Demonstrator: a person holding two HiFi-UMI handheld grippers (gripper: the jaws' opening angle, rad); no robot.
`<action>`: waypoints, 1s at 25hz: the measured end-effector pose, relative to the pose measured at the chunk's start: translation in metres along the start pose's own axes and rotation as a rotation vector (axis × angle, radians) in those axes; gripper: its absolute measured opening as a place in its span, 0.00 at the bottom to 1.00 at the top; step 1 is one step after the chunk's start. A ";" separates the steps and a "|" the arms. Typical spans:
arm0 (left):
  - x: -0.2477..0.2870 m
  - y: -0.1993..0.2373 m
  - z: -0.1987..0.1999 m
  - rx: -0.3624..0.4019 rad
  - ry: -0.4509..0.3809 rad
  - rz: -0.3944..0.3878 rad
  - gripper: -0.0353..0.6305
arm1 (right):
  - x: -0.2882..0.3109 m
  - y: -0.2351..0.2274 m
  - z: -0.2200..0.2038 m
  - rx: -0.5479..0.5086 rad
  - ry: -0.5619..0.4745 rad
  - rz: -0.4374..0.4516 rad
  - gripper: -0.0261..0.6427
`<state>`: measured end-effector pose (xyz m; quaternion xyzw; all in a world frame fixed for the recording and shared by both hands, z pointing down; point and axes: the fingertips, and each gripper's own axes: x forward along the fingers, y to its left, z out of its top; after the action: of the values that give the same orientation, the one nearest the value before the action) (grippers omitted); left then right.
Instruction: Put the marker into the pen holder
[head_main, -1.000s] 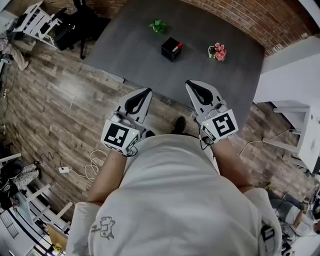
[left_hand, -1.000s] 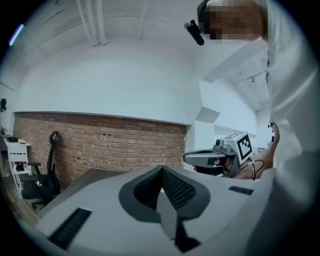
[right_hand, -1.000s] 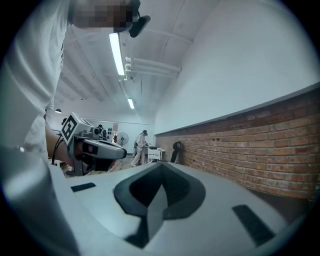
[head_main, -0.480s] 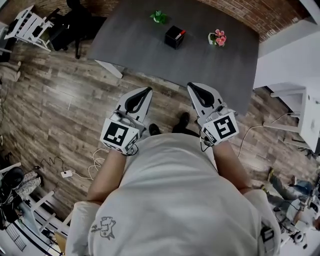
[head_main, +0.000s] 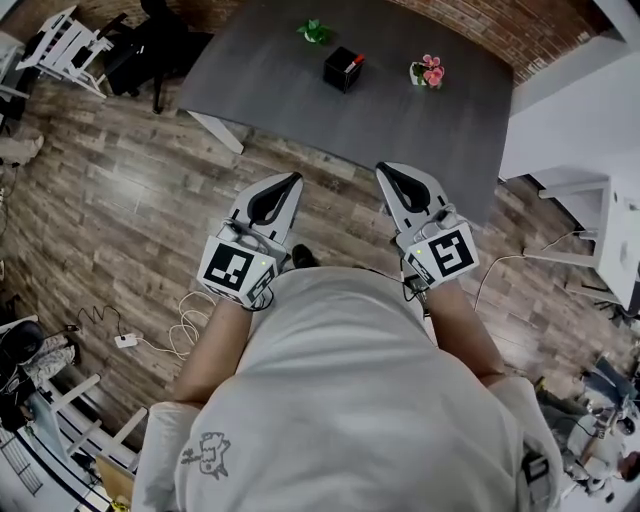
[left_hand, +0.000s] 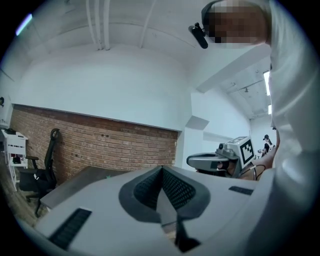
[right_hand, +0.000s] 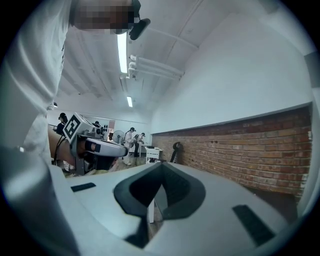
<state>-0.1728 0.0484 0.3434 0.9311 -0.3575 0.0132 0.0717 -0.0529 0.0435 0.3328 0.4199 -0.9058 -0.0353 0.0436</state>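
Observation:
The black pen holder (head_main: 341, 70) stands on the far half of the dark grey table (head_main: 300, 100). A red-capped marker (head_main: 356, 61) pokes out at the holder's right top edge. Both grippers are held close to the person's body, above the wood floor and short of the table. My left gripper (head_main: 291, 180) is shut with nothing in it; in the left gripper view its jaws (left_hand: 161, 169) meet along a line. My right gripper (head_main: 385, 170) is shut and empty too, its jaws (right_hand: 161, 169) pressed together.
A small green object (head_main: 313, 31) and a pink flower pot (head_main: 428, 72) flank the holder on the table. A black office chair (head_main: 150, 50) and a white rack (head_main: 60, 45) stand at the far left. A cable with an adapter (head_main: 125, 340) lies on the floor. White furniture (head_main: 600, 240) stands at the right.
The table and its objects have slid a little toward the top of the head view. Both grippers stay shut and hold the same pose near the body.

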 end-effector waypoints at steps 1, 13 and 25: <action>0.000 -0.006 0.000 0.002 -0.002 0.006 0.07 | -0.006 0.000 0.001 -0.001 -0.003 0.008 0.05; -0.003 -0.093 -0.009 0.016 -0.017 0.080 0.07 | -0.099 0.003 -0.002 -0.007 -0.014 0.085 0.05; -0.010 -0.155 -0.027 0.011 -0.002 0.141 0.07 | -0.176 -0.004 -0.011 0.021 -0.012 0.093 0.05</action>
<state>-0.0767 0.1725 0.3499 0.9039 -0.4222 0.0193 0.0653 0.0644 0.1755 0.3347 0.3776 -0.9249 -0.0261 0.0352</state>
